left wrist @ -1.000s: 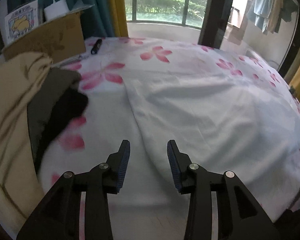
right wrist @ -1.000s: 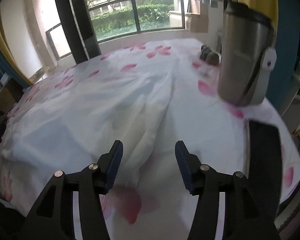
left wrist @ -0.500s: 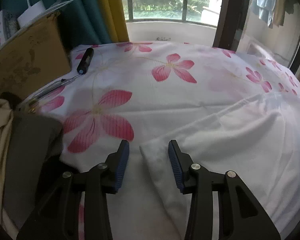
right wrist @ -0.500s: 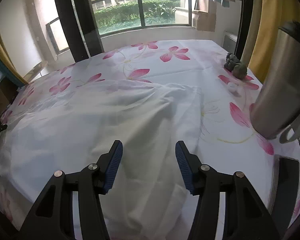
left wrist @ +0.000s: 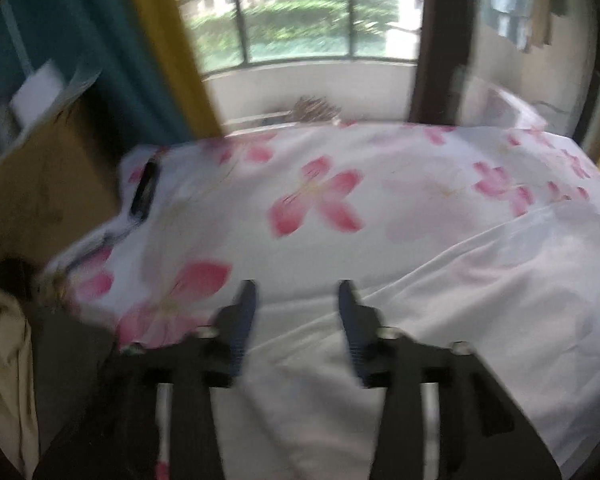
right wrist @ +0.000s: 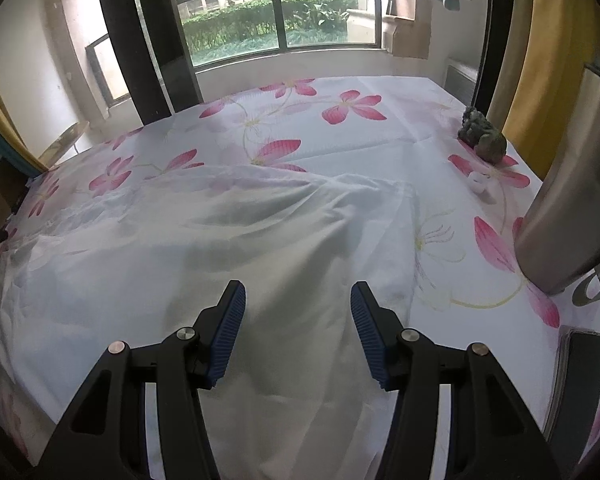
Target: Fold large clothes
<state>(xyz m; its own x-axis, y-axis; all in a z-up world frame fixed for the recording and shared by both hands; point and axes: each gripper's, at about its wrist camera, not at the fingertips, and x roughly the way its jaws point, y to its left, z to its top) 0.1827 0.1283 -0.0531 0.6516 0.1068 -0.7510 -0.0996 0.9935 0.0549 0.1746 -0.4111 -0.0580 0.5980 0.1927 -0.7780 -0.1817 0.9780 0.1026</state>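
A large white garment (right wrist: 204, 240) lies spread and wrinkled on a table covered by a white cloth with pink flowers (right wrist: 340, 108). In the right wrist view my right gripper (right wrist: 298, 320) is open and empty, low over the garment's right part, near its right edge. In the blurred left wrist view the garment (left wrist: 480, 300) fills the lower right. My left gripper (left wrist: 296, 316) is open and empty, with the garment's far left corner between and under its fingers.
A steel mug (right wrist: 572, 208) stands at the right, a dark phone (right wrist: 580, 376) lies in front of it, and a small stone figure (right wrist: 482, 138) sits further back. On the left are a cardboard box (left wrist: 40, 184), a black marker (left wrist: 144, 190) and piled beige and dark clothes (left wrist: 28, 360).
Both grippers have moved forward across the table toward the window side. The left one now stands over the garment's corner and its view is blurred by motion. Both stayed open.
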